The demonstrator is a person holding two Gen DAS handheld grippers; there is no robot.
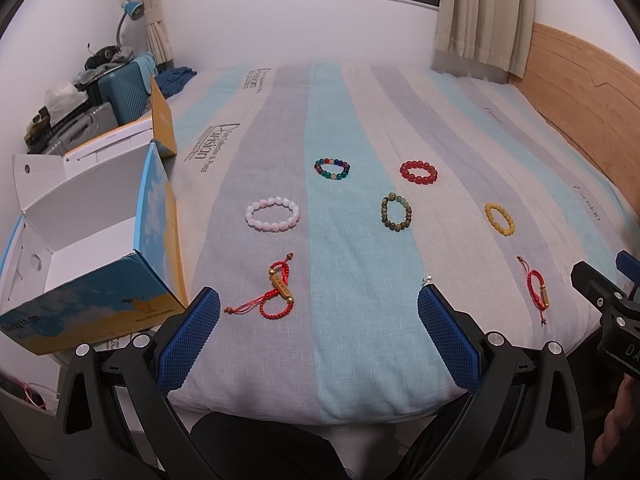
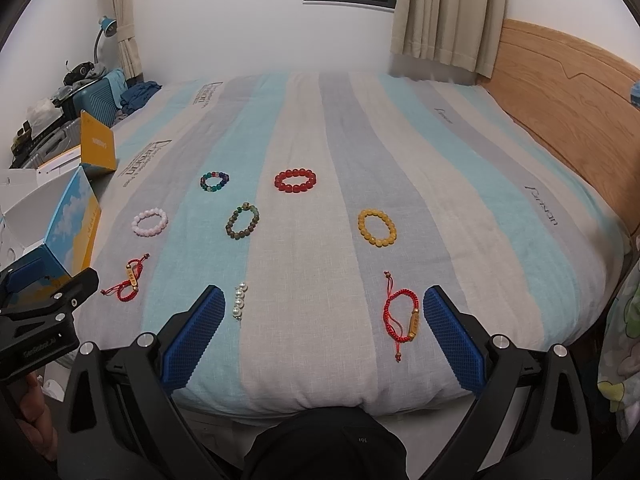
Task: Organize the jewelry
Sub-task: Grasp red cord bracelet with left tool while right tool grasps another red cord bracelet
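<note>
Several bracelets lie on the striped bedspread (image 1: 360,340): pink beads (image 1: 273,214), multicolour beads (image 1: 332,169), red beads (image 1: 418,173), green-brown beads (image 1: 396,213), yellow beads (image 1: 499,219), a red cord bracelet at left (image 1: 276,290), another at right (image 2: 402,314), and a pearl string (image 2: 239,301). My left gripper (image 1: 318,300) is open and empty near the bed's front edge, just right of the left cord bracelet. My right gripper (image 2: 324,300) is open and empty, with the right cord bracelet beside its right finger (image 2: 452,332).
An open blue-and-yellow cardboard box (image 1: 92,240) stands at the bed's left edge, also in the right wrist view (image 2: 72,224). Suitcases and clutter (image 1: 100,92) stand at the far left. A wooden headboard (image 2: 568,112) runs along the right side.
</note>
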